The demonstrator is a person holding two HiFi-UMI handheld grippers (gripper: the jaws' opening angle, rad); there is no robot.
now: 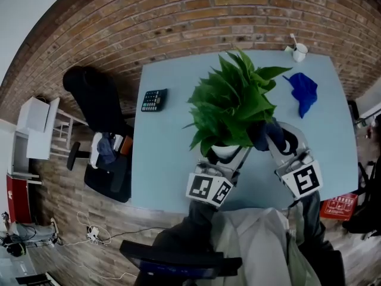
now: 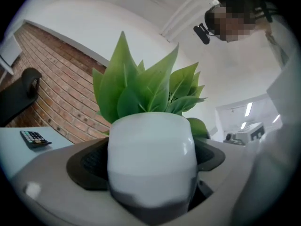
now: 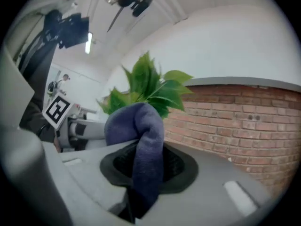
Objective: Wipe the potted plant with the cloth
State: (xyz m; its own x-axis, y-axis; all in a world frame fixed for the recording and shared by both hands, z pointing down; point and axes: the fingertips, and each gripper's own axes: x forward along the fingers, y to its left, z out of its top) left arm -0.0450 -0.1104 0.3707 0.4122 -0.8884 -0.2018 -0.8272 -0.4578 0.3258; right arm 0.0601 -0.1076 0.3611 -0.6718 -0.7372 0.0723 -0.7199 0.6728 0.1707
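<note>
The potted plant (image 1: 235, 97) has broad green leaves and a round white pot (image 1: 224, 151); it is lifted over the near part of the pale blue table (image 1: 166, 159). My left gripper (image 1: 231, 157) is shut on the pot (image 2: 150, 154), which fills the gap between its jaws, with leaves (image 2: 141, 88) rising above. My right gripper (image 1: 271, 139) is shut on a dark blue cloth (image 3: 143, 145), bunched and hanging between its jaws. That cloth (image 1: 264, 134) sits against the plant's lower right leaves. In the right gripper view the leaves (image 3: 148, 86) stand just beyond the cloth.
A second blue cloth (image 1: 303, 92) lies at the table's far right, near a white cup (image 1: 299, 52). A calculator (image 1: 153, 100) lies at the far left. A black office chair (image 1: 98, 109) stands left of the table; a brick wall (image 1: 208, 16) runs behind.
</note>
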